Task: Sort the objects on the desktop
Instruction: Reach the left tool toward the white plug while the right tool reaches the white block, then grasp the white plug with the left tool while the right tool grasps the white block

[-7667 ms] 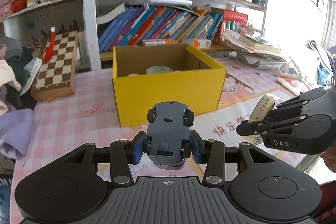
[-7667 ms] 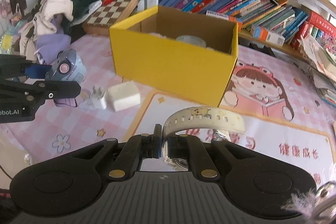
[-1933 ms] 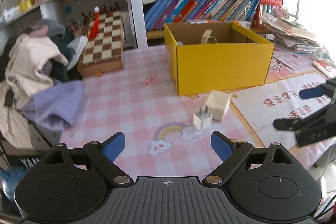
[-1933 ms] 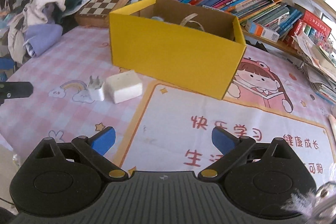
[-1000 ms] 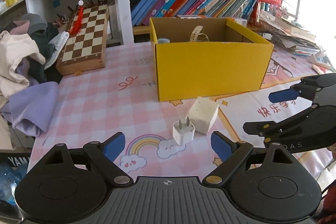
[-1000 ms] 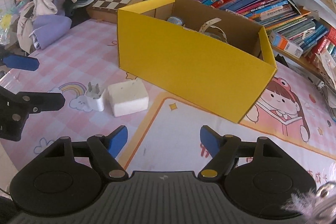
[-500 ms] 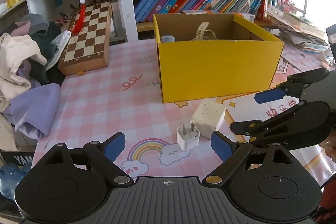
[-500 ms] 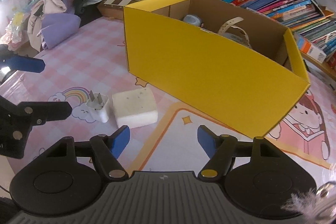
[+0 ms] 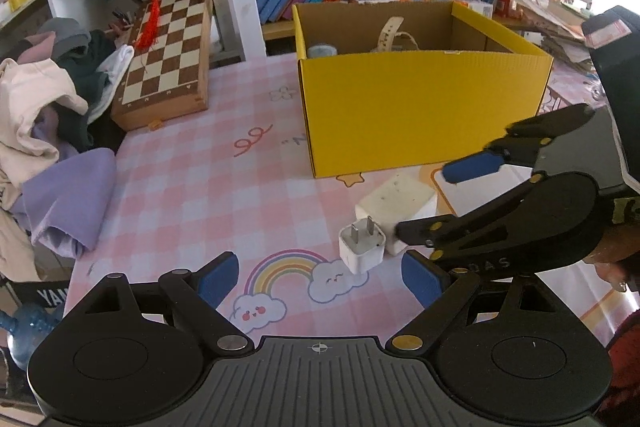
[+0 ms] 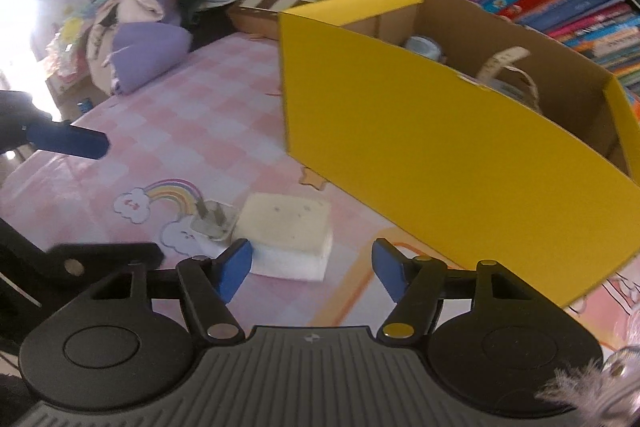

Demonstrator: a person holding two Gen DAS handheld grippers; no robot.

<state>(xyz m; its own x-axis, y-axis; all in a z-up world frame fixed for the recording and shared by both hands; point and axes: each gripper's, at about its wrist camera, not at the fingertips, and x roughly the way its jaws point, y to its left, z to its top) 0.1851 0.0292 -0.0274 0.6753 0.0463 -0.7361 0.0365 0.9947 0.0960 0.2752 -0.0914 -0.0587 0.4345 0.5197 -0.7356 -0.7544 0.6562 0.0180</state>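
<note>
My right gripper (image 10: 312, 269), jaws closing but unclenched, nears the white square block (image 10: 289, 229) beside the yellow cardboard box (image 10: 440, 151); my left gripper (image 9: 319, 277) is released over open pink-checked tablecloth (image 9: 192, 183).

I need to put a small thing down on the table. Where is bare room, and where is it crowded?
Free: the pink checked cloth between the chessboard, the purple cloth and the yellow box. Crowded: in front of the box, where the plug touches the white block, with the right gripper closing beside them.
</note>
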